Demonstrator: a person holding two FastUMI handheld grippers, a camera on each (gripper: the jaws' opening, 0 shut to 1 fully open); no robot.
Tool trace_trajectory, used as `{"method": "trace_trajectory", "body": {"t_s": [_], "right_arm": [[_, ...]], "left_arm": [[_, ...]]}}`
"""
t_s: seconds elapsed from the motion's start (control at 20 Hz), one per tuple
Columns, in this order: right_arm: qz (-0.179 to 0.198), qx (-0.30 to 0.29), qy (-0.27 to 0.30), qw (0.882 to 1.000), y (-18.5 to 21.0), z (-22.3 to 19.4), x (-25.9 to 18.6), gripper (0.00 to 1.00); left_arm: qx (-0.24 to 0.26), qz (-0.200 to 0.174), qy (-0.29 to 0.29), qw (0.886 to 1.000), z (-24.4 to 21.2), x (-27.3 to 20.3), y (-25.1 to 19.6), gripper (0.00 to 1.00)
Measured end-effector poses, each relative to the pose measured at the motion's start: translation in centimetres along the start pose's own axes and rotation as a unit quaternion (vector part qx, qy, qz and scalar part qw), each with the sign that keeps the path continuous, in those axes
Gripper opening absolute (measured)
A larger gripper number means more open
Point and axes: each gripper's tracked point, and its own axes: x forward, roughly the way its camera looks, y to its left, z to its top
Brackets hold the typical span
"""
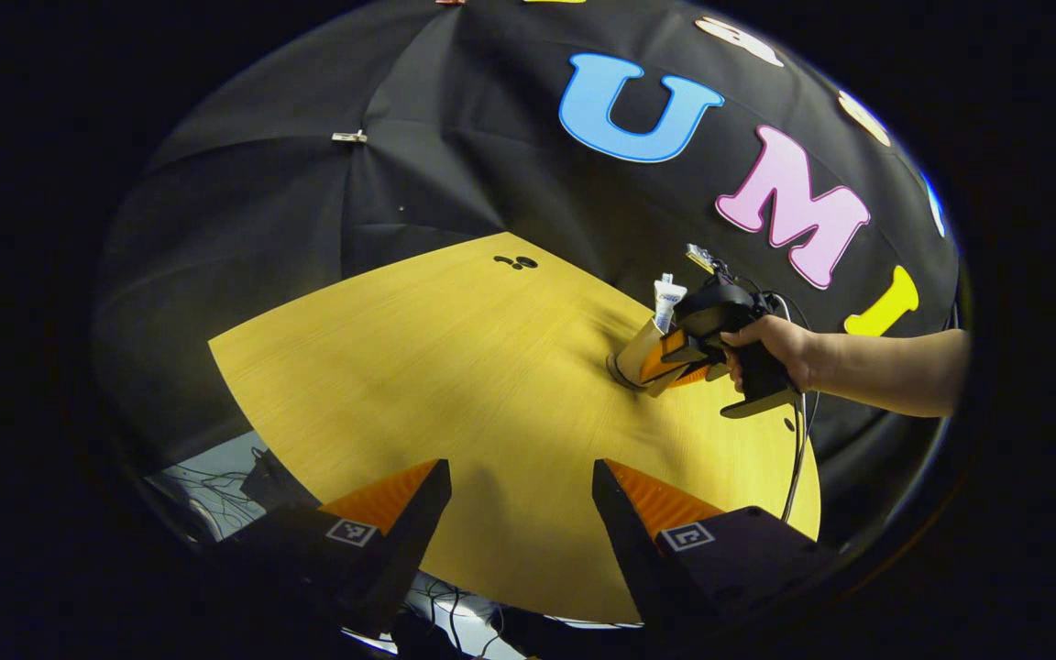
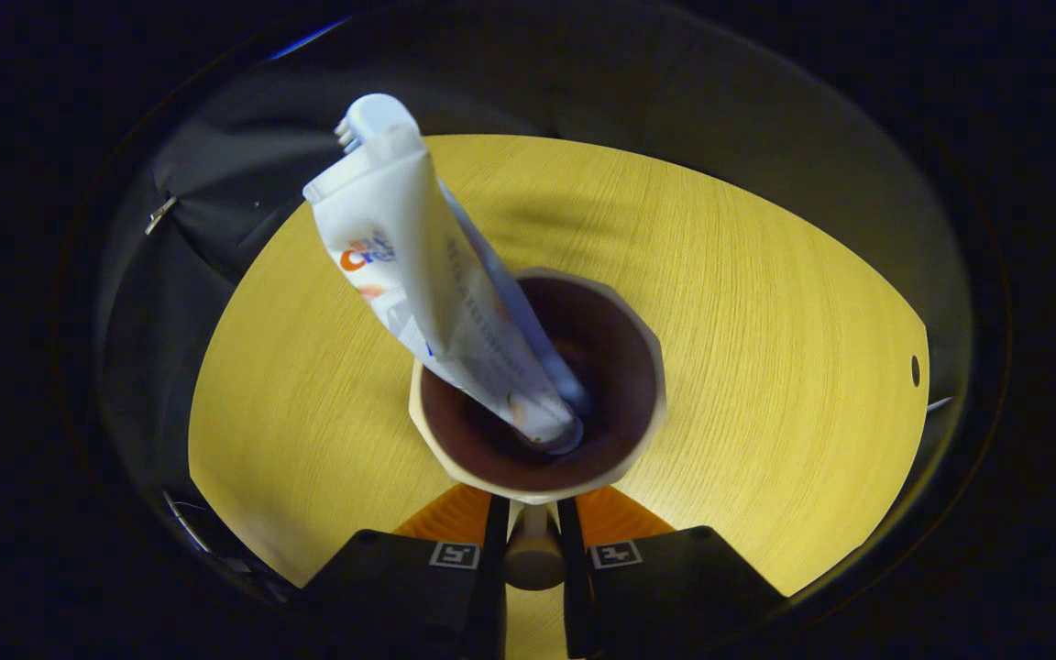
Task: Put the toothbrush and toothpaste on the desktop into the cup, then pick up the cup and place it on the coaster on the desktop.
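The desktop [image 2: 766,321] is yellow wood with fine grain lines. The cup [image 2: 537,486] is cream outside and dark brown inside. The toothpaste [image 2: 418,266] tube is white with orange and blue print, the toothbrush [image 2: 368,115] head behind it white.
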Motion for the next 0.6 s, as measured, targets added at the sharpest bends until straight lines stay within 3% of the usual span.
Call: {"method": "trace_trajectory", "body": {"t_s": [0.3,0.45,0.6], "right_arm": [[0.025,0.021,-0.011,0.999,0.7,-0.1,-1.9,0.38],[0.040,0.044,-0.038,0.998,0.7,-0.2,-4.4,0.93],[0.052,0.065,-0.084,0.993,0.2,-0.1,-8.2,0.99]], "left_arm": [[0.004,-0.006,-0.007,1.000,0.2,-0.7,-0.1,0.96],[0.019,-0.020,-0.012,1.000,0.4,-1.2,-0.8,0.96],[0.034,-0.036,-0.019,0.999,1.1,-1.5,-1.3,0.96]]}}
